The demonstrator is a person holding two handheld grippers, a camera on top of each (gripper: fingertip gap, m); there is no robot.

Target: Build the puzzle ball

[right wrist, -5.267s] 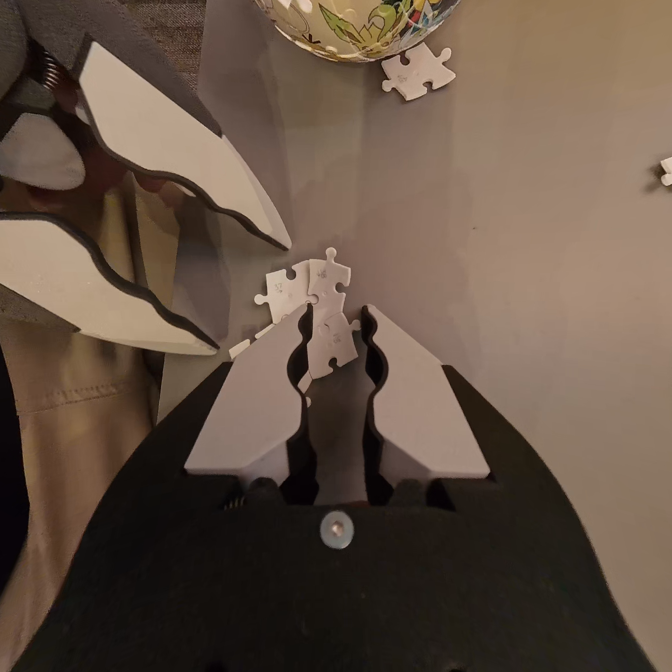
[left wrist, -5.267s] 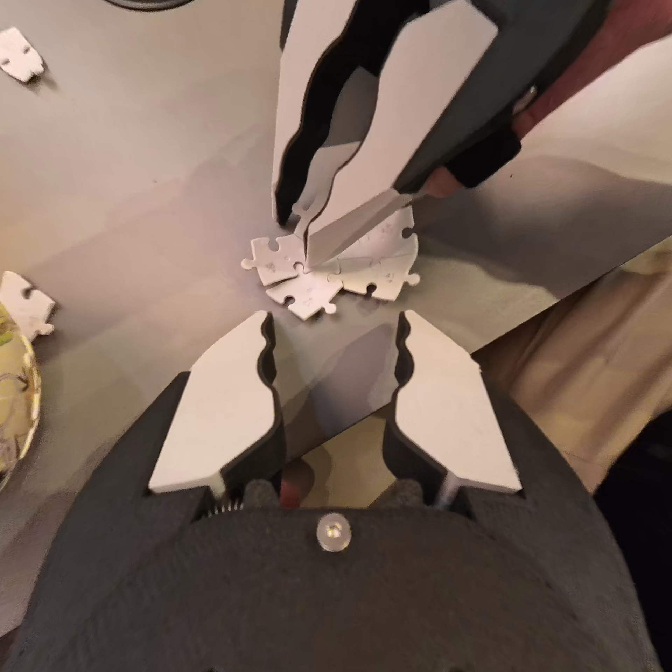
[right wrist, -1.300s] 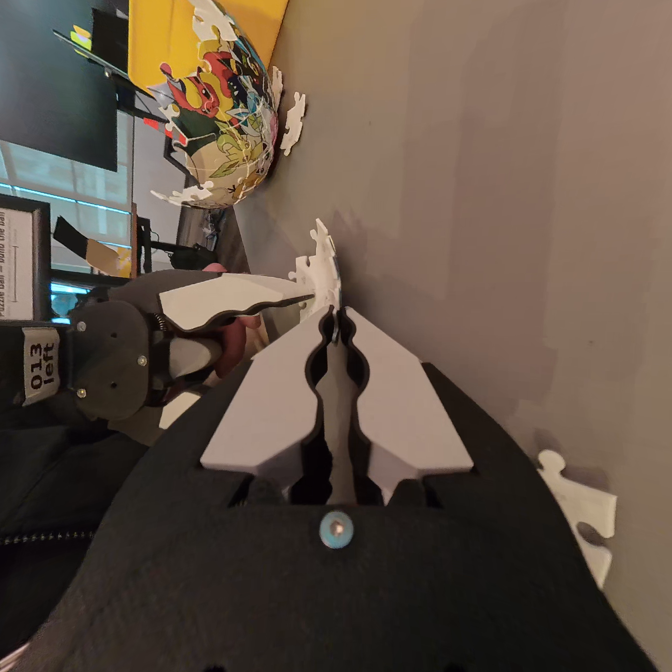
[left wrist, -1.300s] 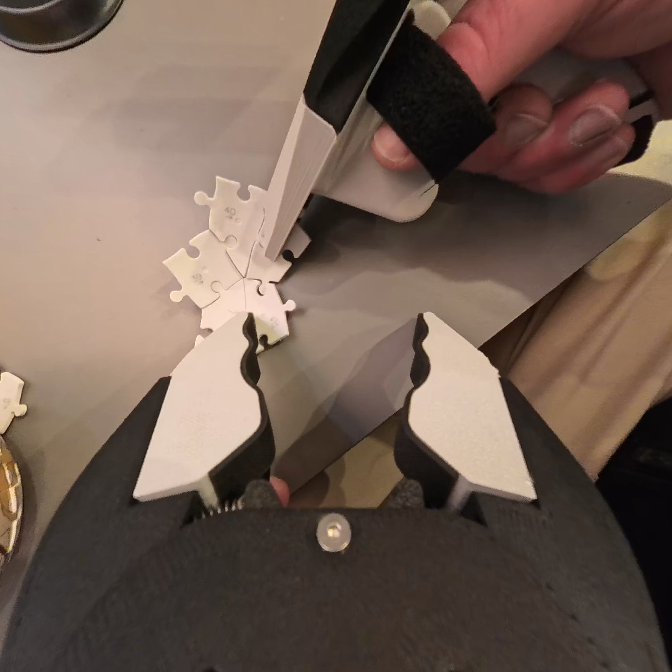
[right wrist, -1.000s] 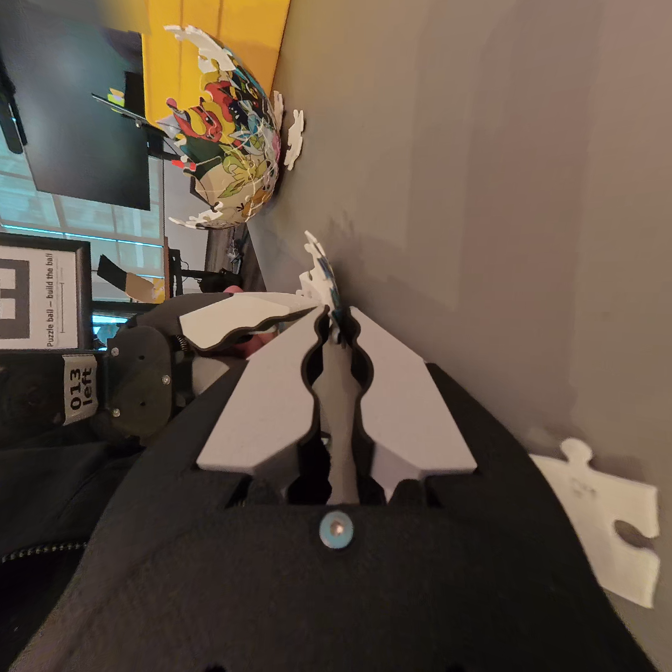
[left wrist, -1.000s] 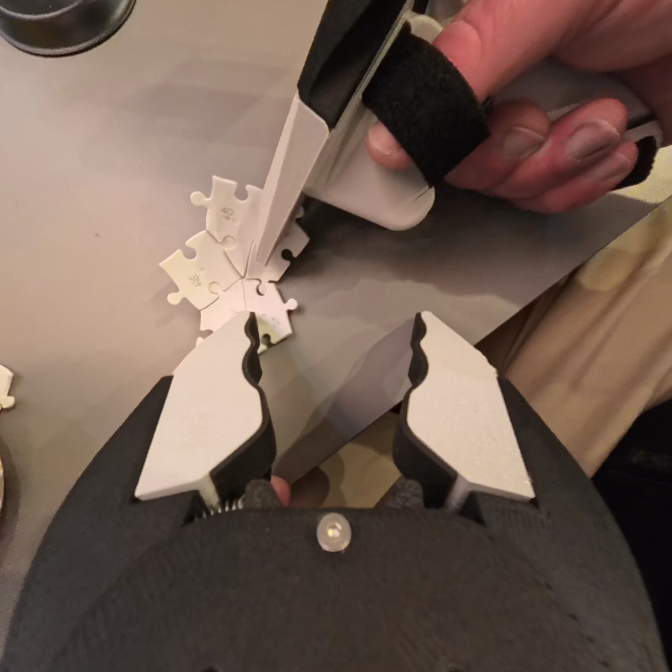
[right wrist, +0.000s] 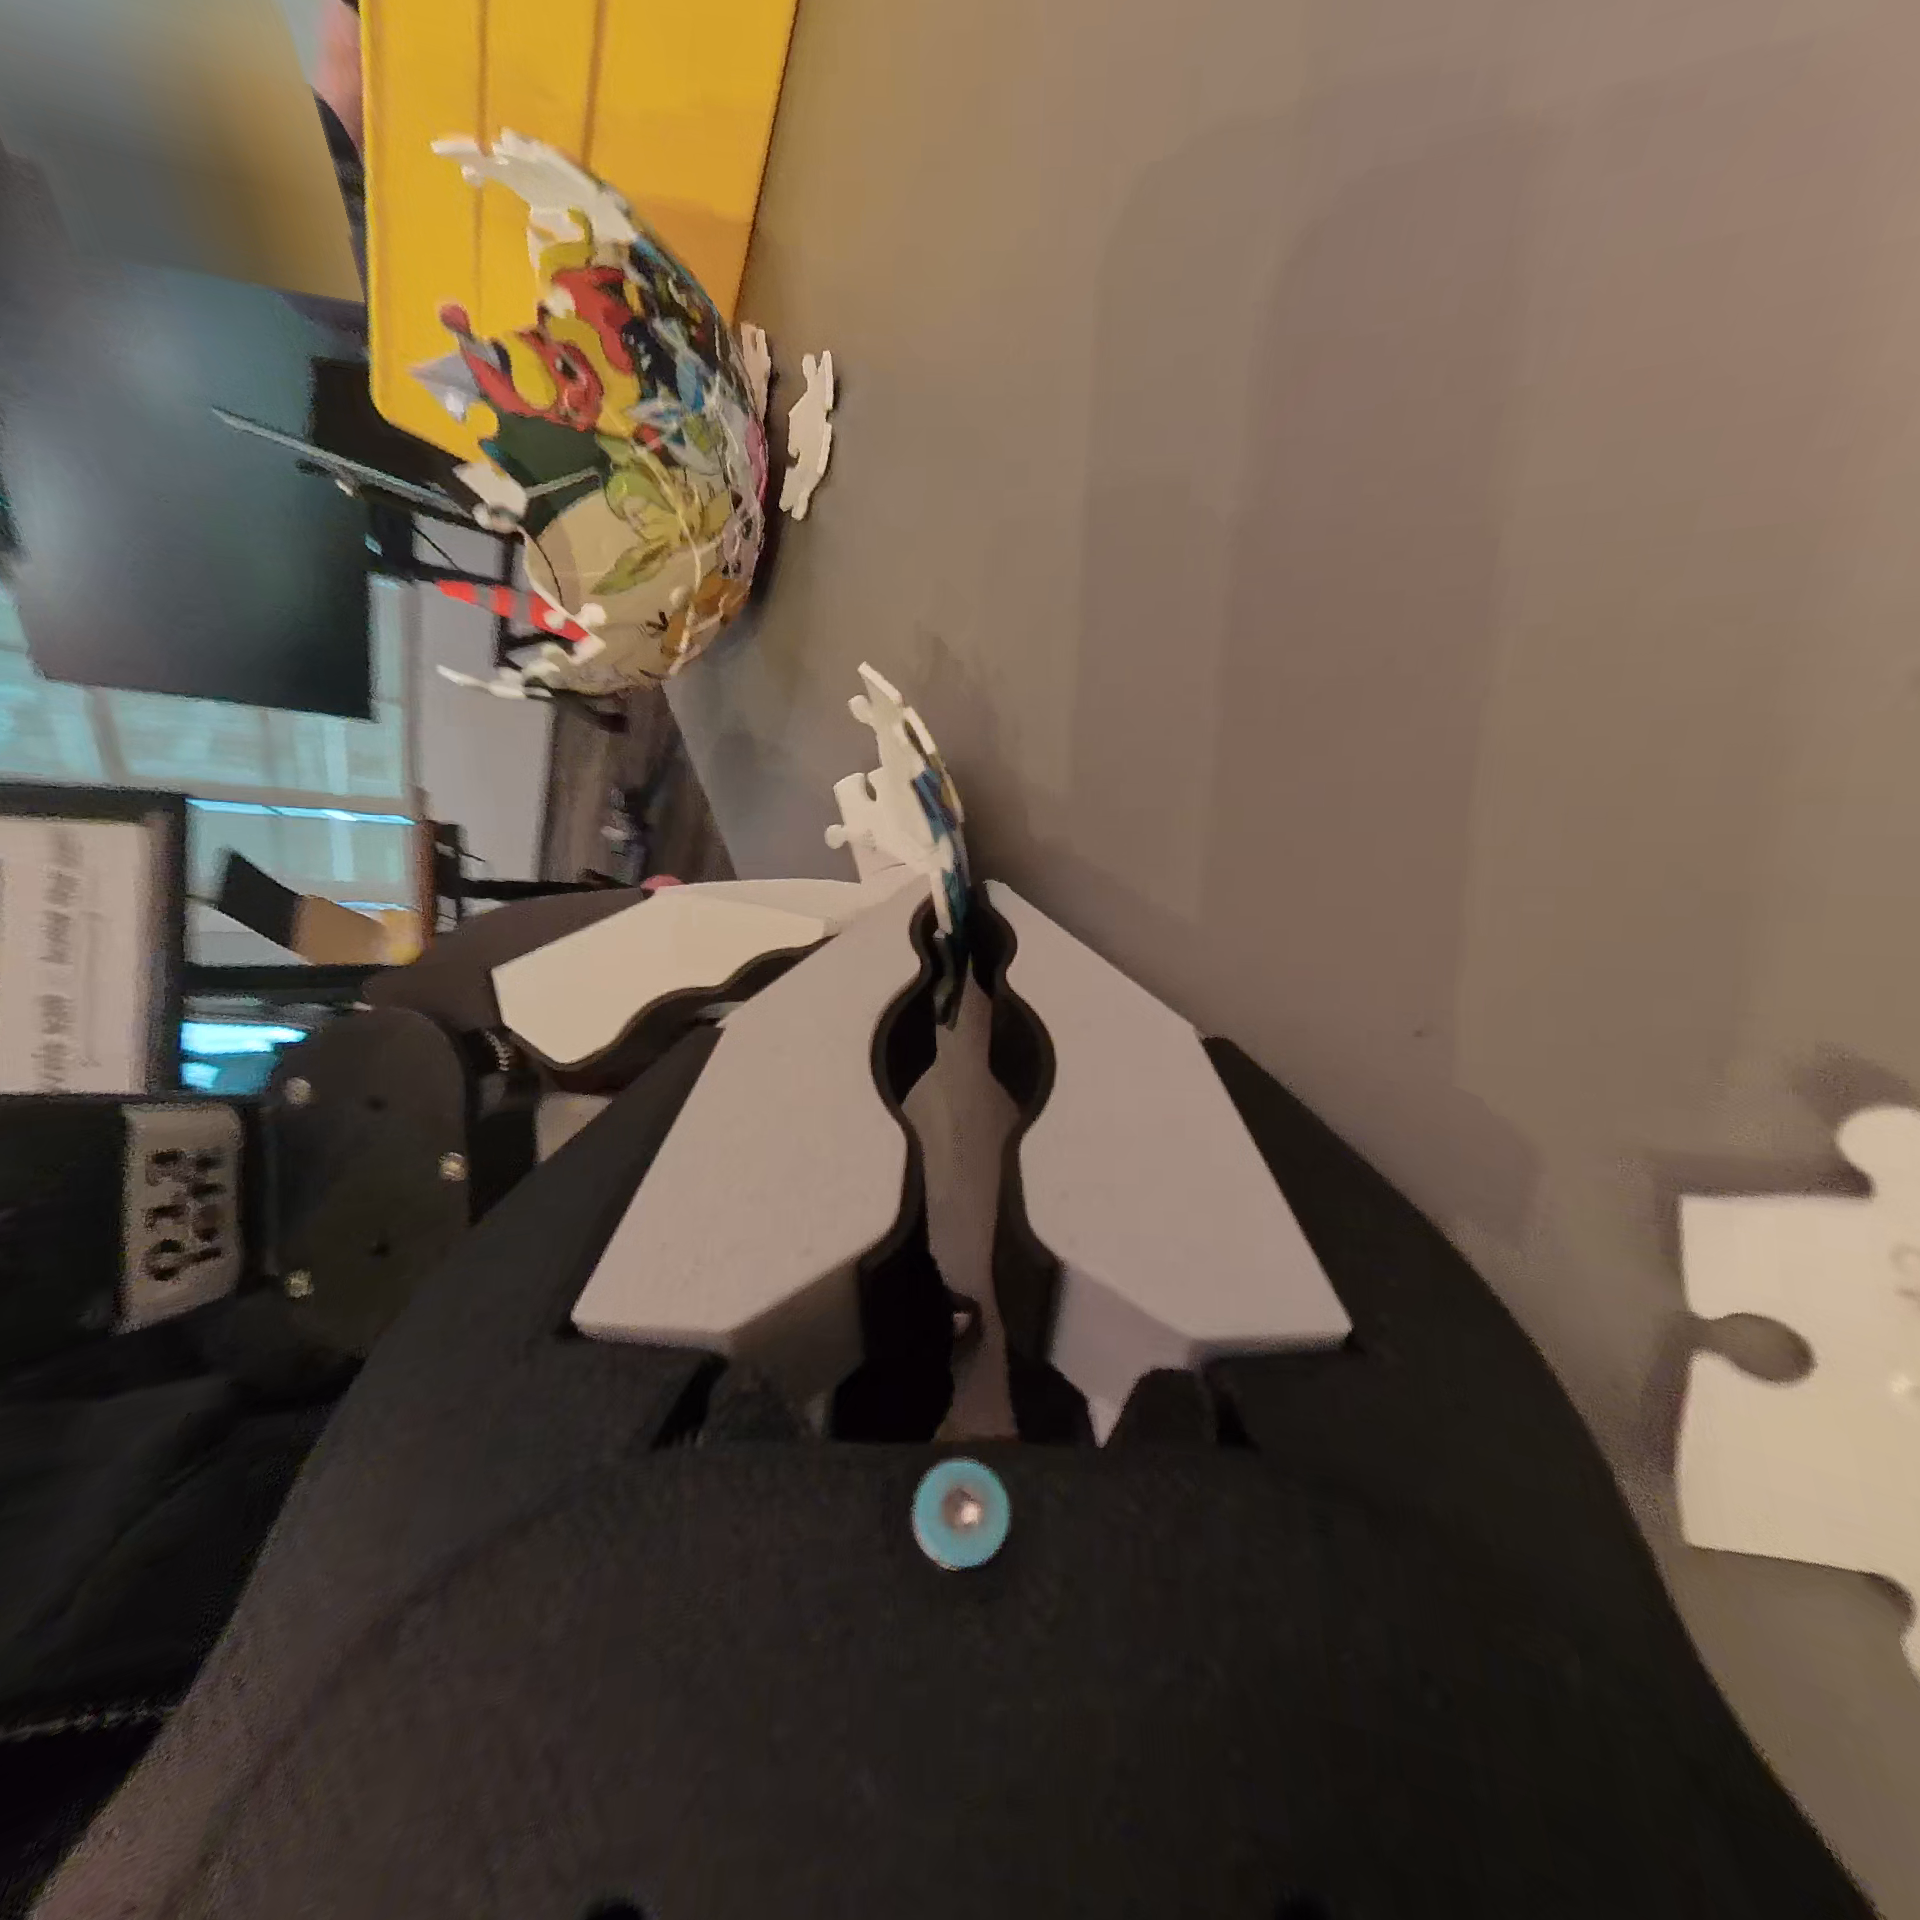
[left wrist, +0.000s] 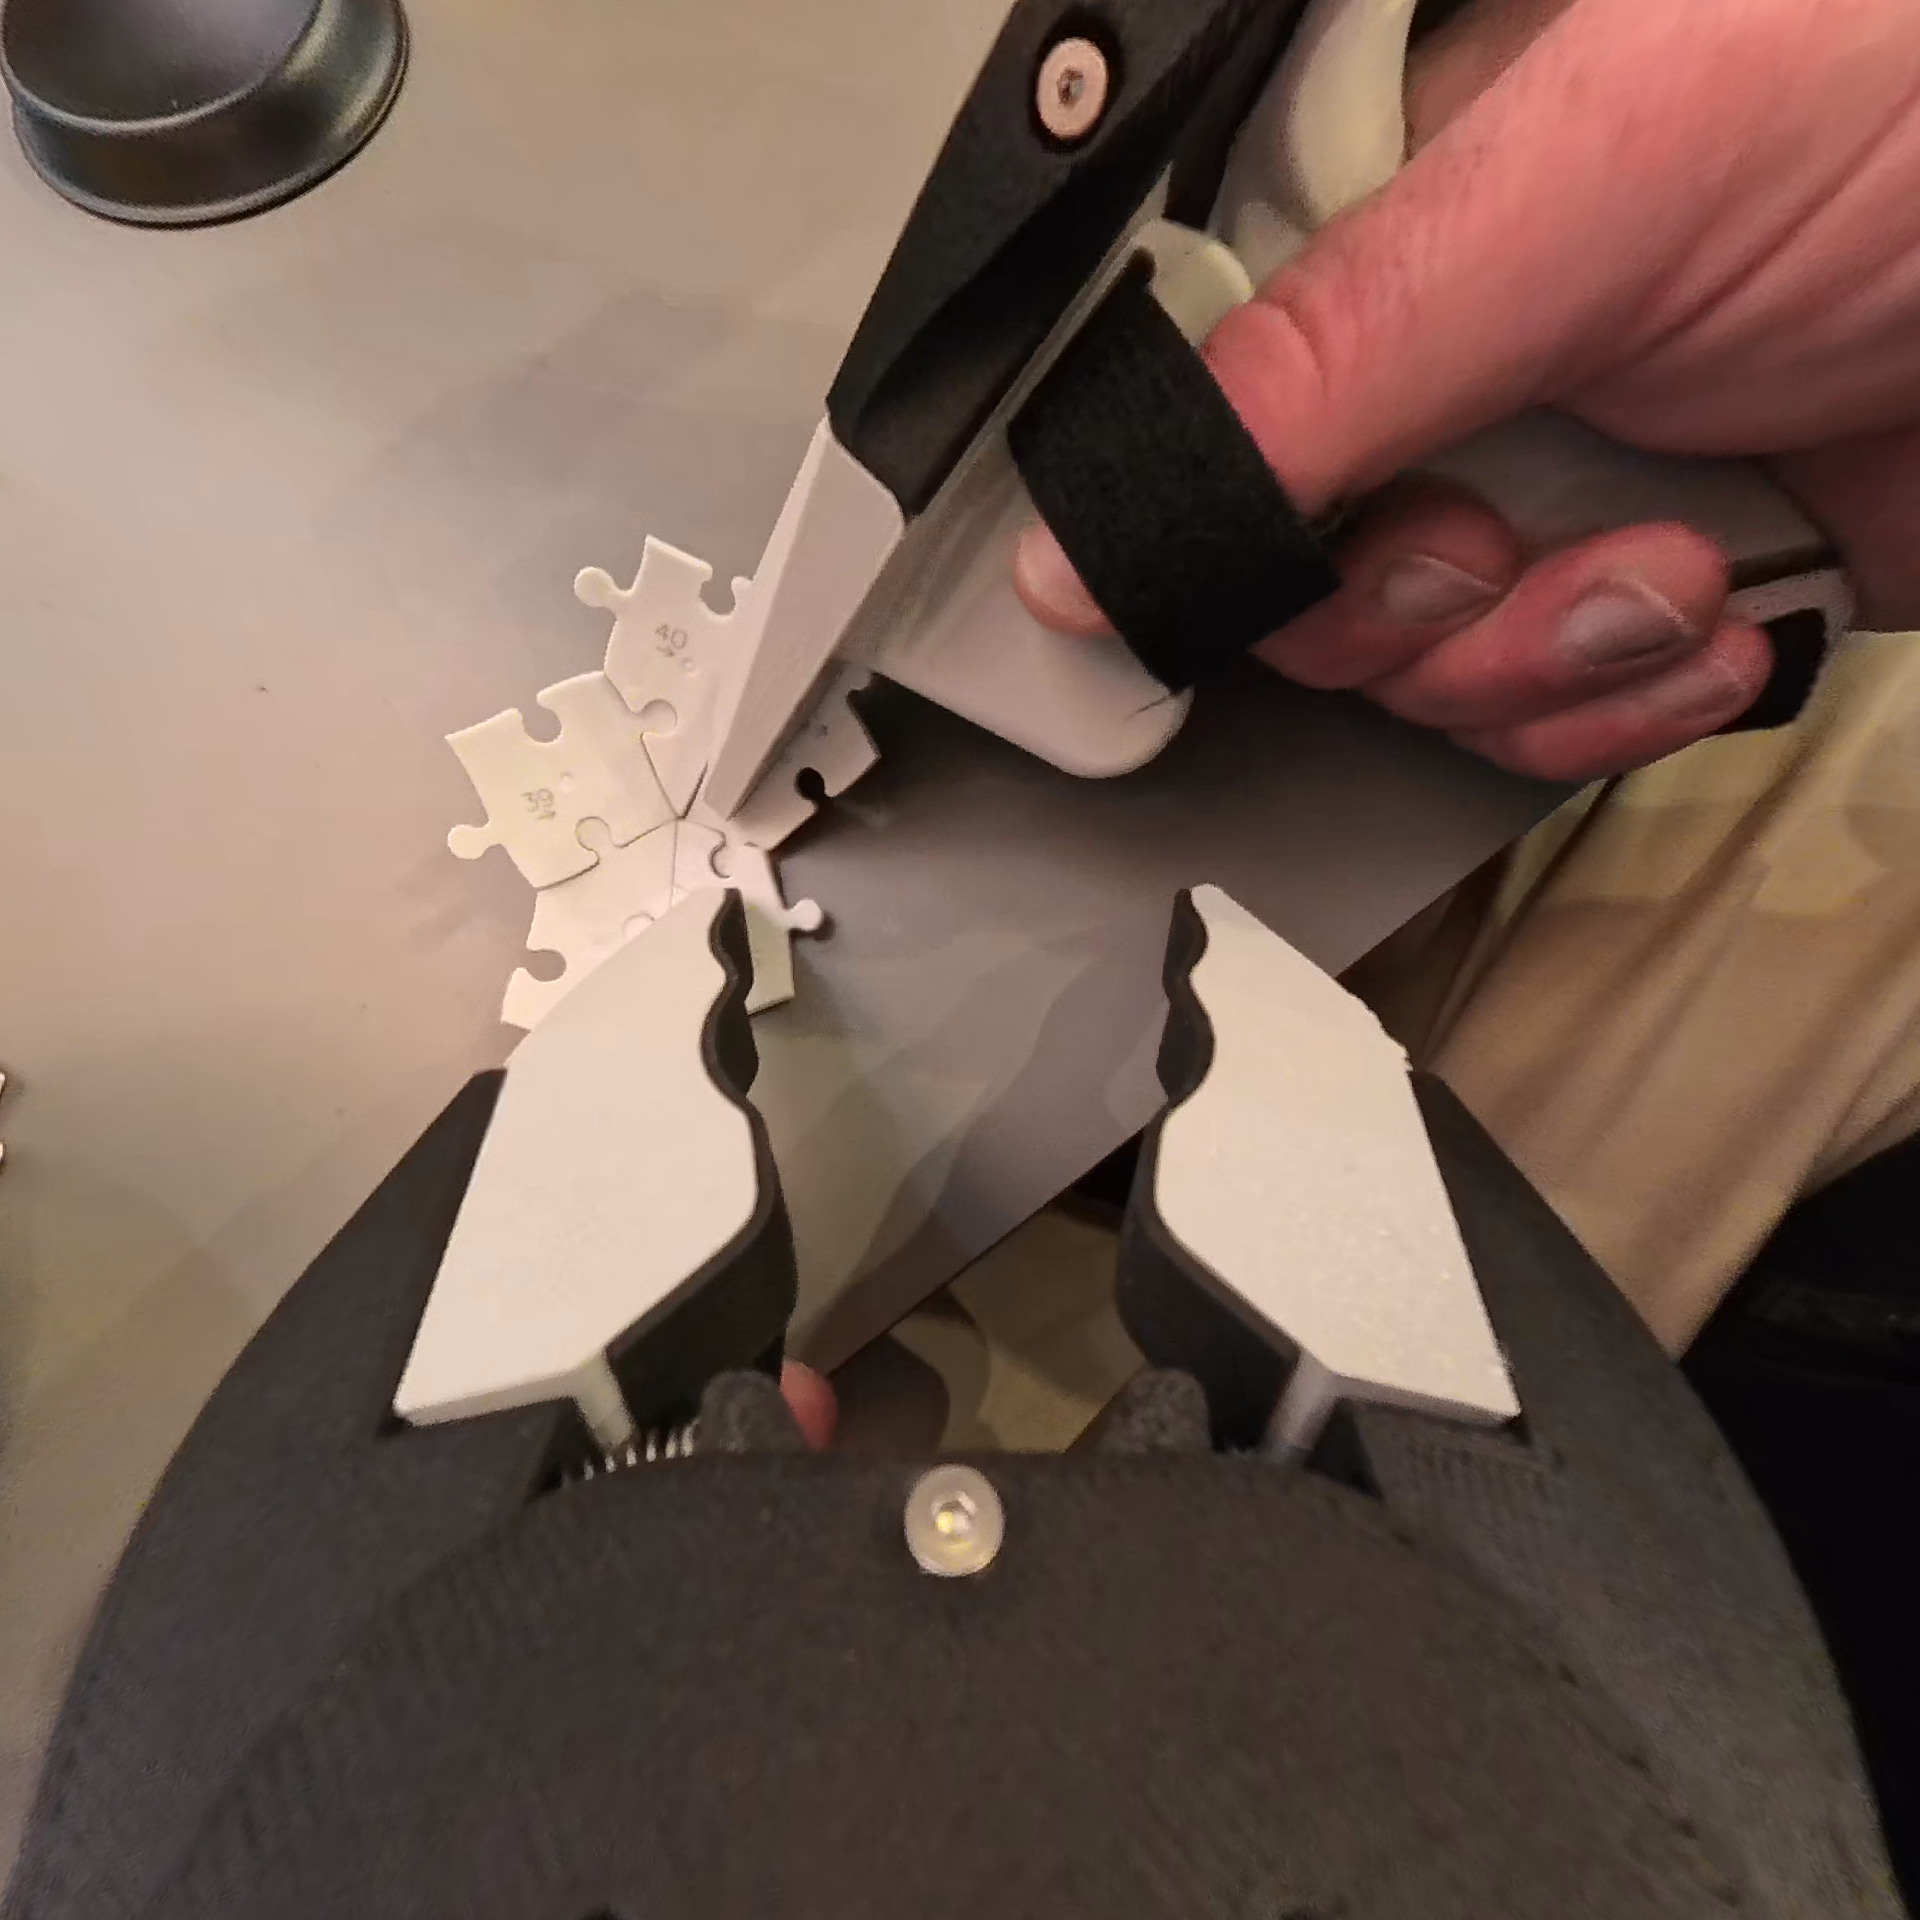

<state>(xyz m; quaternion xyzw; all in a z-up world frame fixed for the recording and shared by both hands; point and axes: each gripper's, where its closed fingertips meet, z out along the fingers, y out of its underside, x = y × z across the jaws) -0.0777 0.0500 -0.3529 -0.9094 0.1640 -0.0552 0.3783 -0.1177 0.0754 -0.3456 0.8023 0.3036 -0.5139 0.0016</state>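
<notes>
The right gripper (right wrist: 961, 914) pinches the edge of the joined white puzzle cluster (left wrist: 623, 769), tilted up off the grey table (left wrist: 260, 520); the left gripper (left wrist: 956, 914) gapes wide, its left fingertip over the cluster; the half-built puzzle ball (right wrist: 623, 457) rests farther along, near a yellow panel (right wrist: 582, 135).

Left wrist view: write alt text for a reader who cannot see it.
The right tongs, held by a hand, pinch a fan of joined white puzzle pieces on a grey table. The left tongs wait open in the foreground, one finger over the fan's near edge.
</notes>
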